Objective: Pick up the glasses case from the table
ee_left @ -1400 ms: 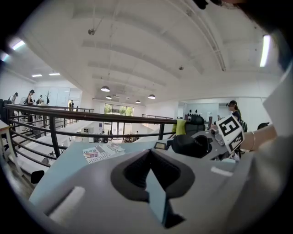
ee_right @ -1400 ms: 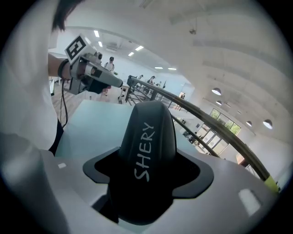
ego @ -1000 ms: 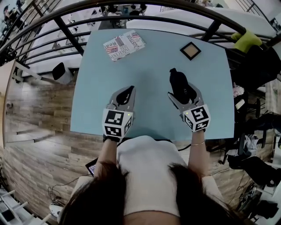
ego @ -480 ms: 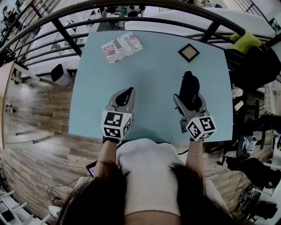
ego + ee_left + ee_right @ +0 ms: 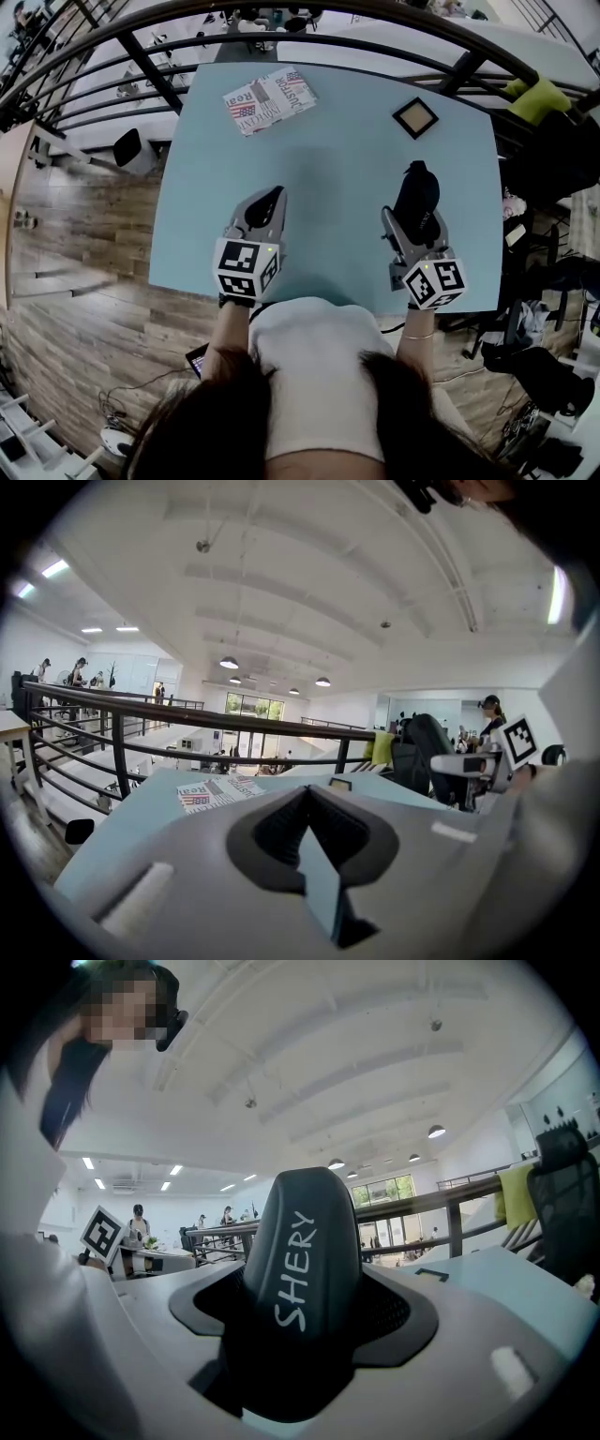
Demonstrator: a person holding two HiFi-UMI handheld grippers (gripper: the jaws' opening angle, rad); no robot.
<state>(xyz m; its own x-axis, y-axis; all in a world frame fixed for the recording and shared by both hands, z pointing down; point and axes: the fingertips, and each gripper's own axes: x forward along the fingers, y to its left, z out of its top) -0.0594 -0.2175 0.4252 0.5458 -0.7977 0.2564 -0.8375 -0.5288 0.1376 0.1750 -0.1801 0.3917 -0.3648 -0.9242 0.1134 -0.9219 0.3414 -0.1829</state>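
Black glasses case [image 5: 415, 183] at 4 o'clock of table [image 5: 328, 131], squeezed tight in right claw [image 5: 413, 217]. Looks lifted off table. Pick-up step nearly done. Next: firm squeeze, lift clear, no tipping. Left claw [image 5: 266, 199] at 8 o'clock, pinched closed, empty.

Head view: above, steeply down, bench [image 5: 328, 159] mid-distance, railing [image 5: 150, 73] at 12 o'clock. Left gripper view, right gripper view: low, near-level, facing 12 o'clock, tight behind left tongs [image 5: 314, 874], right tongs [image 5: 305, 1279]. Shared: bench, railing
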